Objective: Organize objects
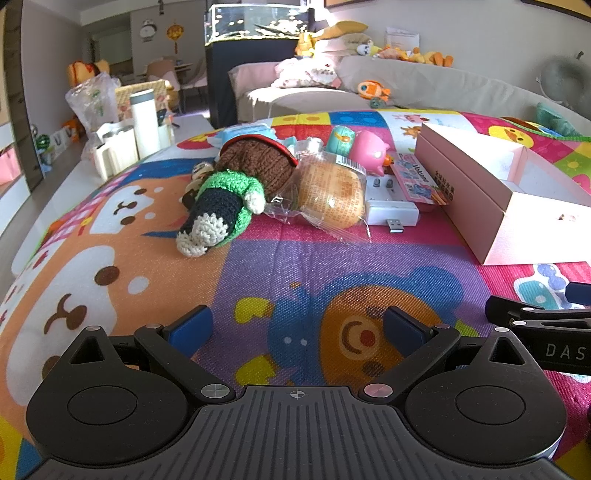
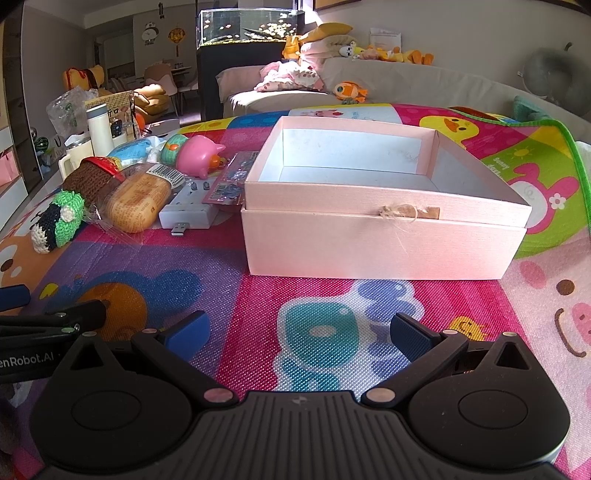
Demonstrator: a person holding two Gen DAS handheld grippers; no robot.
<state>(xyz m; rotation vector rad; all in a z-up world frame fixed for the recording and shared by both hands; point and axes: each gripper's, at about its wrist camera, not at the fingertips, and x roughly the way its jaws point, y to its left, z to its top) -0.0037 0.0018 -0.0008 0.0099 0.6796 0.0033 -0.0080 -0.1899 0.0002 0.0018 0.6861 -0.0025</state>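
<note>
A pink open box (image 2: 384, 236) stands on the colourful play mat (image 2: 314, 295); it also shows in the left wrist view (image 1: 517, 206). Left of it lies a pile: a crocheted green doll (image 1: 221, 206), a brown knitted item (image 1: 258, 166), wrapped bread (image 1: 328, 192), a white USB charger (image 1: 391, 210), a pink pig toy (image 1: 369, 151) and a teal toy (image 1: 340, 138). My left gripper (image 1: 295, 328) is open and empty, near the mat, short of the pile. My right gripper (image 2: 295, 332) is open and empty, in front of the box.
A white bottle (image 1: 146, 122) and white containers (image 1: 110, 147) stand at the mat's far left. A sofa (image 1: 424, 85) with plush toys and a fish tank (image 1: 258, 22) lie behind. The right gripper's arm (image 1: 546, 325) shows at the right edge of the left wrist view.
</note>
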